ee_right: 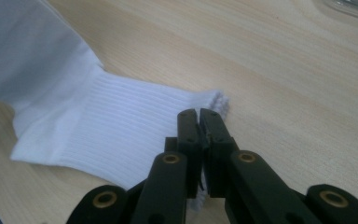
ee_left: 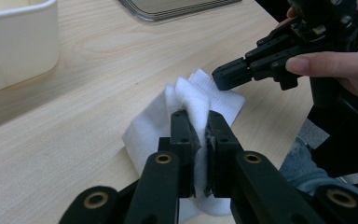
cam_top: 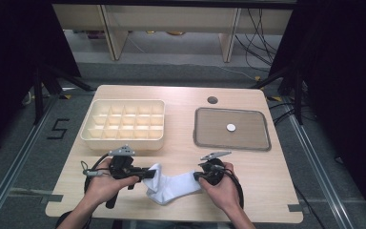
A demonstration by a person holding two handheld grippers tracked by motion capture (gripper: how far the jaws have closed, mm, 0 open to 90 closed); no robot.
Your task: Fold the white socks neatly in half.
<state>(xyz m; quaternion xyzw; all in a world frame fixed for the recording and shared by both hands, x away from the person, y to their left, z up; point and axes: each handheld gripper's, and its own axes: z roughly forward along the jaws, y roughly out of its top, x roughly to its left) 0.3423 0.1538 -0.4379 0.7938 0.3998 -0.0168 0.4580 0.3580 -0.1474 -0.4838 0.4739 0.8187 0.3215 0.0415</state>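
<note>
A white sock (cam_top: 171, 187) lies stretched across the near part of the wooden table, between my two grippers. My left gripper (cam_top: 146, 173) is shut on the sock's foot end, which bunches up between its jaws (ee_left: 199, 122). The white fabric (ee_left: 151, 123) spreads out beyond them. My right gripper (cam_top: 196, 177) is shut on the ribbed cuff end (ee_right: 121, 121), its jaws (ee_right: 199, 115) pinching the cuff's edge. In the left gripper view the right gripper (ee_left: 223, 77) shows farther off, held by a hand.
A cream box (cam_top: 124, 139) with several small compartments stands at the left behind the sock. At the right lies a grey tray (cam_top: 262, 129) with a small white disc (cam_top: 231, 127) on it. A round hole (cam_top: 212, 100) sits near the table's far edge.
</note>
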